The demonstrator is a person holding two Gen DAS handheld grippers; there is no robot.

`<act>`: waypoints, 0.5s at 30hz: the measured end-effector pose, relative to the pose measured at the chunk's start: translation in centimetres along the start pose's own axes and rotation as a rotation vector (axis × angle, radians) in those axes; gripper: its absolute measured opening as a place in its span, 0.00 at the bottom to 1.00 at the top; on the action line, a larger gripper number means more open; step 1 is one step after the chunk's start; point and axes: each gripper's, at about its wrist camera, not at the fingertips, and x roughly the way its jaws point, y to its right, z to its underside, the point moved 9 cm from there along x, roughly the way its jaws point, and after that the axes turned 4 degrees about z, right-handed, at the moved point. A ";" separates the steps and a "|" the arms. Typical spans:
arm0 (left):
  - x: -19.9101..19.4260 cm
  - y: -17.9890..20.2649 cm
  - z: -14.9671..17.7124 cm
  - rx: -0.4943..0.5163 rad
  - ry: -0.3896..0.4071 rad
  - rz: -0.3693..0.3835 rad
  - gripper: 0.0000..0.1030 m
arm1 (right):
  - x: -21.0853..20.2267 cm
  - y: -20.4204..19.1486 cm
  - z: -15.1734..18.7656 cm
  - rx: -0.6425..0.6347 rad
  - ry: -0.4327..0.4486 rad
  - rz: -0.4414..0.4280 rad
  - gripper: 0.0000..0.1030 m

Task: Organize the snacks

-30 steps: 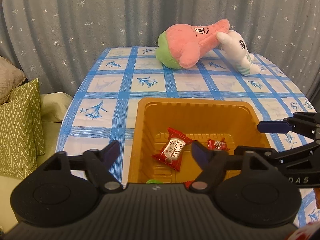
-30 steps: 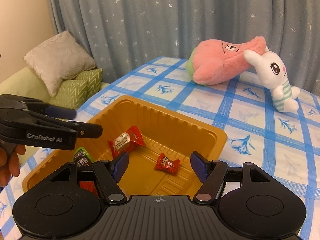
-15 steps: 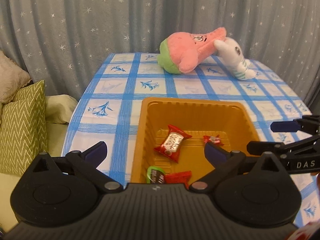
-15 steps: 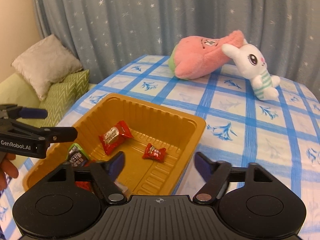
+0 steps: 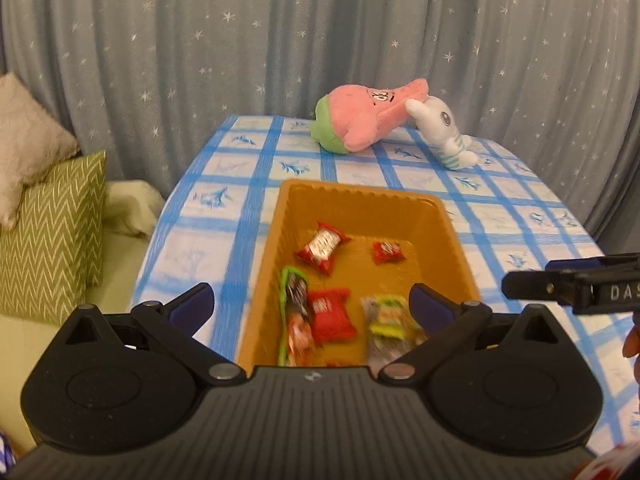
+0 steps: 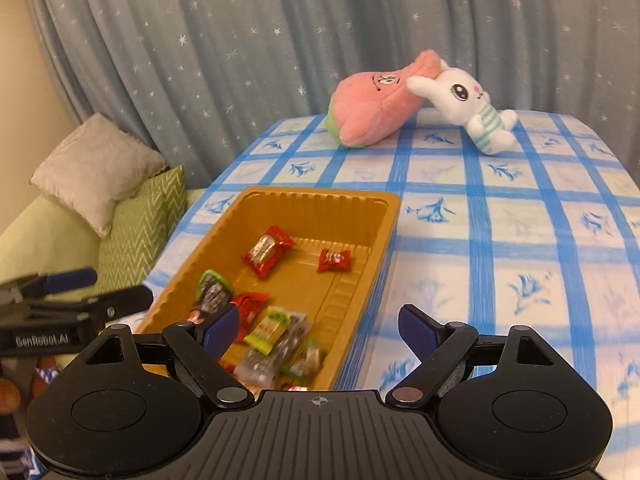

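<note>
An orange plastic tray [image 5: 456, 236] [image 6: 384, 232] sits on the blue-checked tablecloth and holds several wrapped snacks: a red packet [image 5: 322, 246] [image 6: 266, 251], a small red candy [image 5: 387, 252] [image 6: 334, 260], a green-edged dark packet [image 5: 295, 292] [image 6: 212, 290], a red pouch [image 5: 330, 314] and a yellow-green packet [image 5: 387, 316] [image 6: 272, 326]. My left gripper [image 5: 312, 304] hangs open over the tray's near end with nothing between its fingers. My right gripper [image 6: 318, 326] is above the tray's near right corner, its jaws opening and empty.
A pink plush [image 5: 360, 122] [image 6: 372, 114] and a white bunny plush [image 5: 444, 132] [image 6: 468, 108] lie at the table's far end before a star-patterned curtain. Green and beige cushions [image 5: 52, 224] [image 6: 132, 232] rest on a sofa left of the table.
Both grippers have pulled back and up from the tray and their jaws have spread wider. More of the snacks at the tray's near end now show.
</note>
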 end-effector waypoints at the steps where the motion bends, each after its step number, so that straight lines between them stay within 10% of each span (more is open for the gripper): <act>1: -0.7 0.2 0.4 -0.002 -0.003 0.001 1.00 | -0.7 -0.2 0.2 0.002 0.001 0.005 0.84; 15: -10.0 2.1 3.2 -0.024 -0.022 -0.041 1.00 | -9.1 -3.7 3.1 0.001 0.036 0.046 0.84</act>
